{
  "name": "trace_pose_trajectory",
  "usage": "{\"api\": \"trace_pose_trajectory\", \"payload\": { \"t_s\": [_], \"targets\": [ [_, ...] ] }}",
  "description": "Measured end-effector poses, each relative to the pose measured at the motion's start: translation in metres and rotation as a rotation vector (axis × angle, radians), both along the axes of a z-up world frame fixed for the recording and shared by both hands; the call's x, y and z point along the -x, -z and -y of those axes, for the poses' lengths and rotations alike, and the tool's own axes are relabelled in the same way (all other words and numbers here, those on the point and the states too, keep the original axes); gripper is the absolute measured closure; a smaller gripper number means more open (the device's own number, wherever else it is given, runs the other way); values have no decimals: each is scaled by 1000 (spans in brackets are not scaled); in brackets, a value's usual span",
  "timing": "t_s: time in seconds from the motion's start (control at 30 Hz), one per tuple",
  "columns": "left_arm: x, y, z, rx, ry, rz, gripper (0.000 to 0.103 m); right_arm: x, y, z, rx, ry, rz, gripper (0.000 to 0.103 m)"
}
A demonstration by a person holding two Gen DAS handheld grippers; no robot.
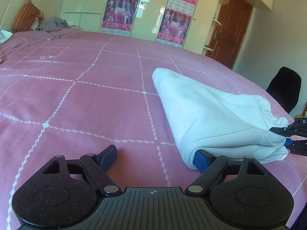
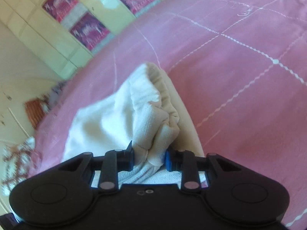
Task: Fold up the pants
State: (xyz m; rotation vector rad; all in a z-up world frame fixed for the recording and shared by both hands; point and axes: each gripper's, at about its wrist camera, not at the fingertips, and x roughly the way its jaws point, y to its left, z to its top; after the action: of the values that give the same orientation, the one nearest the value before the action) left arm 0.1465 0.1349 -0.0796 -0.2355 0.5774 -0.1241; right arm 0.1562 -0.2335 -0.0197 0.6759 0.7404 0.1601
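White pants [image 1: 211, 115] lie folded in a bundle on the right part of the pink bed cover [image 1: 86, 99]. The elastic waistband faces right. My left gripper [image 1: 154, 156] stands open low over the cover at the bundle's near edge. Its right finger [image 1: 200, 160] is tucked under the fold, and only bed cover lies between the pads. My right gripper [image 2: 149, 160] is shut on a bunched piece of the pants [image 2: 115, 118] near the waistband [image 2: 163, 88]. It also shows at the bundle's right end [image 1: 285, 136] in the left wrist view.
A pale wardrobe [image 1: 149, 19] with pink posters [image 1: 119, 13] and a brown door [image 1: 228, 28] stand beyond the bed. A grey heap of clothes [image 1: 53, 25] and an orange pillow [image 1: 25, 19] lie at the far left. A black chair [image 1: 285, 88] is off the right edge.
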Motion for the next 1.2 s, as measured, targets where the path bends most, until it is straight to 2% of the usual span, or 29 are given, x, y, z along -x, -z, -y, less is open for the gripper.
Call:
{"api": "trace_pose_trajectory", "payload": {
  "t_s": [0.07,0.13,0.17,0.2,0.27,0.33,0.37,0.4,0.43,0.47,0.5,0.53,0.6,0.67,0.7,0.73,0.77,0.8,0.83,0.87,0.9,0.97,1.07,1.1,1.13,1.17,1.2],
  "targets": [
    [2,-2,-2,14,-14,24,19,8,-14,-5,11,-7,54,75],
    [-2,4,0,9,-5,-7,19,15,-31,-5,3,-31,153,75],
    [-4,8,3,-11,-3,-21,19,15,-33,-3,6,-27,159,75],
    [-4,8,7,-33,4,-26,19,13,-28,-2,15,-23,133,74],
    [0,6,12,-79,31,-52,19,-1,3,4,32,-16,-22,74],
    [11,0,9,-89,46,-86,19,1,12,20,-79,-9,-21,71],
    [17,-4,7,-97,32,-94,19,6,8,24,-83,-16,-16,70],
    [26,-12,2,-91,-6,-77,21,12,2,28,-65,-7,1,65],
    [35,-22,-3,-63,-46,-28,46,19,-7,32,-29,5,29,58],
    [35,-31,-6,-26,-50,8,70,26,-16,35,24,15,60,59],
    [30,-38,-3,-16,-41,28,72,30,-27,36,102,33,96,65],
    [20,-47,4,-12,-16,64,72,30,-37,34,162,30,132,69],
    [-9,-59,27,-5,55,94,72,20,-52,23,219,-45,200,76],
    [-38,-63,52,-4,103,118,72,3,-65,1,309,-127,268,78],
    [-54,-62,65,-16,123,107,72,-5,-67,-13,371,-155,295,78],
    [-70,-57,74,-24,148,66,66,-14,-66,-24,423,-181,305,78],
    [-87,-46,84,-36,178,-12,55,-23,-61,-32,463,-217,297,80],
    [-99,-32,94,-62,191,-76,53,-33,-52,-40,521,-250,272,85],
    [-103,-25,98,-90,207,-97,53,-45,-37,-49,618,-268,192,84],
    [-100,-29,102,-124,212,-88,53,-54,-23,-50,660,-286,117,82],
    [-98,-36,102,-125,213,-73,53,-54,-20,-45,639,-292,116,80],
    [-94,-56,95,-89,196,33,53,-55,-35,-41,606,-290,133,79],
    [-125,-70,91,-94,172,53,52,-56,-63,-42,600,-233,277,74],
    [-138,-68,91,-97,165,32,50,-63,-68,-44,582,-228,302,74],
    [-152,-61,92,-92,159,-8,39,-72,-68,-44,559,-233,312,72],
    [-168,-48,94,-91,166,-93,27,-82,-64,-49,563,-246,293,72],
    [-181,-33,96,-93,194,-193,27,-95,-55,-55,593,-261,242,71]
  ]
}}
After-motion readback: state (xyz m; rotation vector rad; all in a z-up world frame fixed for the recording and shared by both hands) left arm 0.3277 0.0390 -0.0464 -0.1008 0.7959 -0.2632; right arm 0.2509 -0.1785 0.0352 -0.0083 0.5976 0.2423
